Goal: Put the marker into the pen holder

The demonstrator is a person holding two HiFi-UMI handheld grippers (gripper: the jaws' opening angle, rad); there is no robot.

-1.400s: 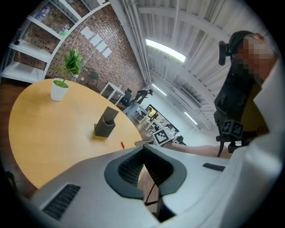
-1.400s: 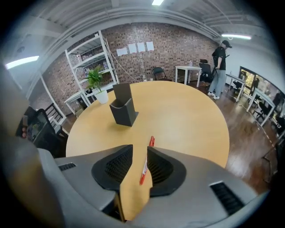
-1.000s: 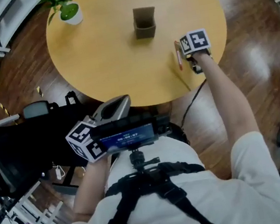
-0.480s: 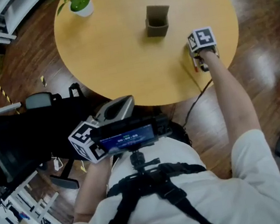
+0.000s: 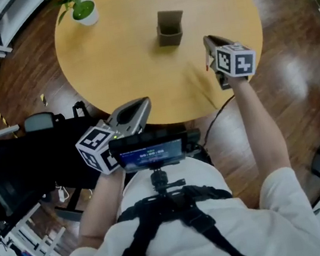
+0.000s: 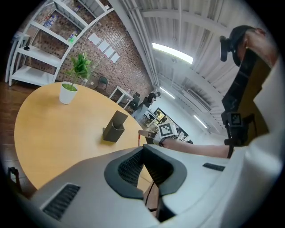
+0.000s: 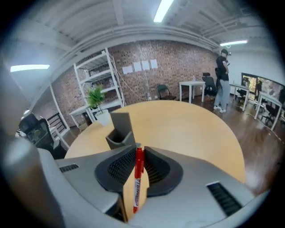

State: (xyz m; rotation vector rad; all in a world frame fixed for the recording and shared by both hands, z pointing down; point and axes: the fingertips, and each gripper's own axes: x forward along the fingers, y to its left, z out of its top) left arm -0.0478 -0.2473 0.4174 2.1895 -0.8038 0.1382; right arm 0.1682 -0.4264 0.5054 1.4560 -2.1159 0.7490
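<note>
the right gripper [image 7: 136,153] is clamped on the marker [image 7: 137,178]. both dark pads press its sides, and the red end points out past the jaw tips. in the head view this gripper hangs over the near-right part of the round table [image 5: 120,64], a little inside the rim, with brown floor beyond that edge. whether the marker is clear of the wood is hard to tell from above.

the holder [image 5: 168,28] stands upright near the middle of the table, toward the far side, apart from the gripper and ahead of it to the left. its tall back wall is on the far side and the open mouth faces up. bare wood lies all around it, and nothing sits between the jaw tips and the holder.

the pot [image 5: 82,11] with a green plant sits at the far-left rim, well apart from both holder and marker.

the left gripper [image 6: 144,151] has its jaws together with nothing between them. it is off the table, just past the near edge, above a black chair [image 5: 22,170]. a thin dark cable [image 5: 220,109] hangs from the right gripper over the near rim.
</note>
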